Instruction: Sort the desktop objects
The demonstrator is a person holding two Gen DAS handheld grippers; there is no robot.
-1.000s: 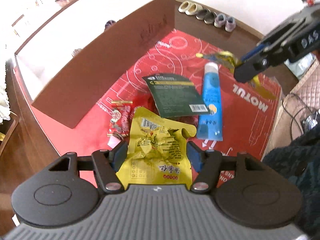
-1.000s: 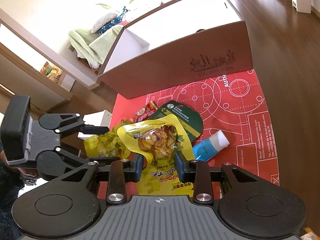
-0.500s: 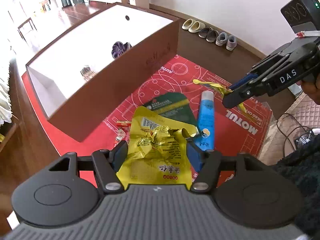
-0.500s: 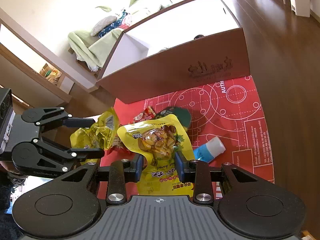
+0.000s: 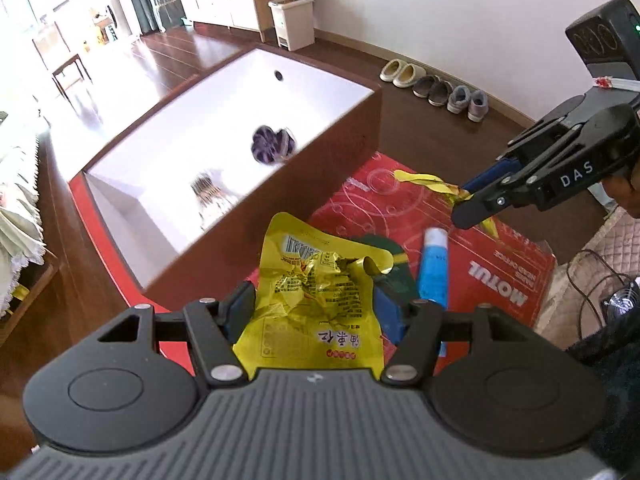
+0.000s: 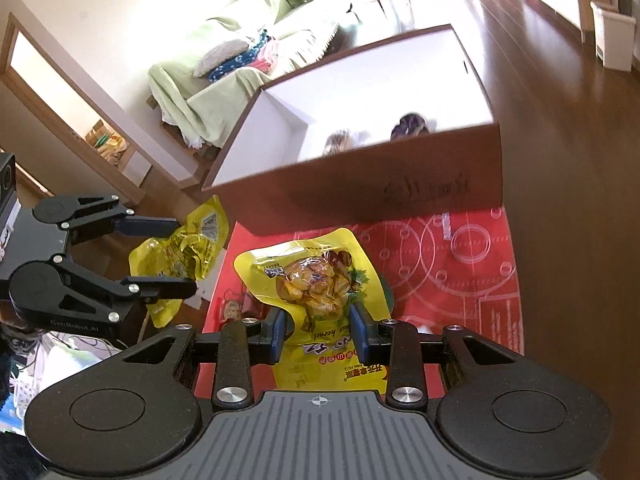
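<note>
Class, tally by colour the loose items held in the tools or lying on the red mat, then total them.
Yellow crinkled foil snack pouches: 2
Blue plastic tube: 1
Dark green flat packet: 1
Small red-wrapped sweets: cluster, blurred, uncounted
Total countable: 4

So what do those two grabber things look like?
Both are black. The left gripper and right gripper have blue finger pads, silver rivets, round side discs and a ribbed grey body. The right one reads "DAS" on its side; the left reads "GenRobot.AI".
</note>
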